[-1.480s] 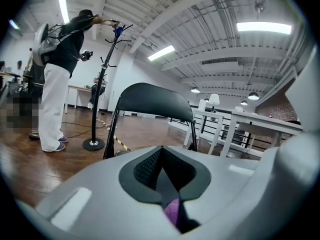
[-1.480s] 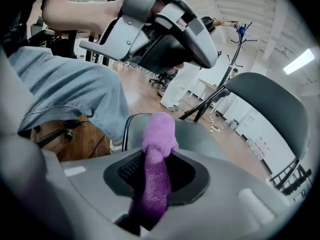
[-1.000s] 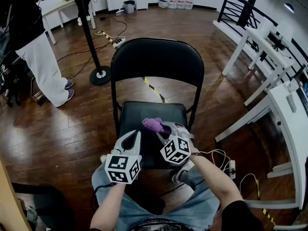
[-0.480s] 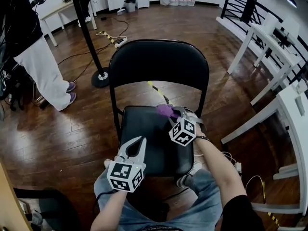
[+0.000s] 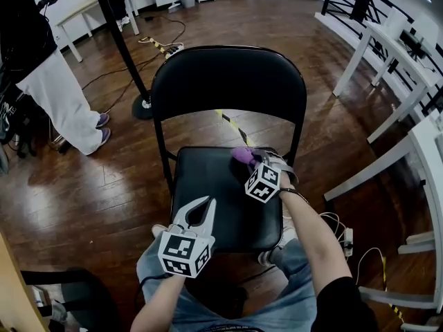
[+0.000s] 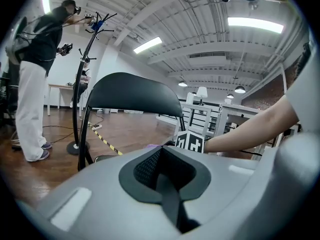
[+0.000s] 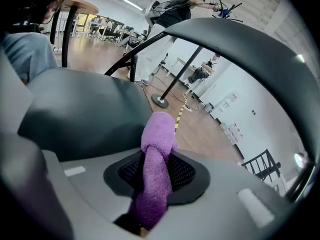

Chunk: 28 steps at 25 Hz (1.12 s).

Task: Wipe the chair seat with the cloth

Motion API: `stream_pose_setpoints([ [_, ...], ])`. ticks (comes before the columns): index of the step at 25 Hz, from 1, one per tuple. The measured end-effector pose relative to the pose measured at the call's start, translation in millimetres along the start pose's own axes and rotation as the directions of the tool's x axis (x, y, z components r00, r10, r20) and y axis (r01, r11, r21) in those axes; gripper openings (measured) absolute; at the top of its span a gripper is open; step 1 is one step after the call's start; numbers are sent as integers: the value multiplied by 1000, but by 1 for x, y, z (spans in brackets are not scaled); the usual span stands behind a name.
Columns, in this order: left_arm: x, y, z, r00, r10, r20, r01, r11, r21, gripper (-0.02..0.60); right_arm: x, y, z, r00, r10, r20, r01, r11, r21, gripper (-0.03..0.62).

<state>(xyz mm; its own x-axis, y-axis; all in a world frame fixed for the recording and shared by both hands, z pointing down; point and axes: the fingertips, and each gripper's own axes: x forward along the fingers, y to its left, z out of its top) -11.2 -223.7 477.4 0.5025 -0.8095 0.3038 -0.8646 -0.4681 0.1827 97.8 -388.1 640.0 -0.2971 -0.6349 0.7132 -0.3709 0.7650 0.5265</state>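
A black folding chair stands right in front of me; its padded seat (image 5: 211, 185) lies below its backrest (image 5: 228, 81). My right gripper (image 5: 253, 161) rests at the seat's back right corner, shut on a purple cloth (image 5: 243, 156). In the right gripper view the cloth (image 7: 154, 176) runs up between the jaws and bulges past the tips of the right gripper (image 7: 159, 134) onto the seat (image 7: 80, 114). My left gripper (image 5: 205, 205) hovers over the seat's front left, shut and holding nothing. In its own view the left gripper (image 6: 162, 156) points at the backrest (image 6: 130, 91).
A person (image 5: 45, 75) stands at the left beside a coat stand (image 5: 118, 40) with a round base (image 5: 142, 106). Cables and a power strip (image 5: 173, 47) lie on the wooden floor behind the chair. White tables (image 5: 391, 68) line the right side.
My right gripper has slid the cloth from the middle of the seat to its back right corner. The left gripper has stayed at the seat's front left.
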Motion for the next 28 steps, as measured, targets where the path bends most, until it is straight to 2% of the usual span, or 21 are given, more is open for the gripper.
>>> stream_pose_setpoints([
  [15, -4, -17, -9, 1000, 13, 1, -13, 1000, -19, 4, -57, 81, 6, 996, 73, 55, -73, 997, -6, 91],
  [18, -7, -21, -7, 1000, 15, 24, -14, 1000, -23, 3, -75, 104, 6, 993, 94, 67, -94, 996, -10, 91],
  [28, -11, -42, -8, 1000, 3, 28, -2, 1000, -25, 3, -133, 176, 5, 983, 148, 111, -148, 989, -5, 91],
])
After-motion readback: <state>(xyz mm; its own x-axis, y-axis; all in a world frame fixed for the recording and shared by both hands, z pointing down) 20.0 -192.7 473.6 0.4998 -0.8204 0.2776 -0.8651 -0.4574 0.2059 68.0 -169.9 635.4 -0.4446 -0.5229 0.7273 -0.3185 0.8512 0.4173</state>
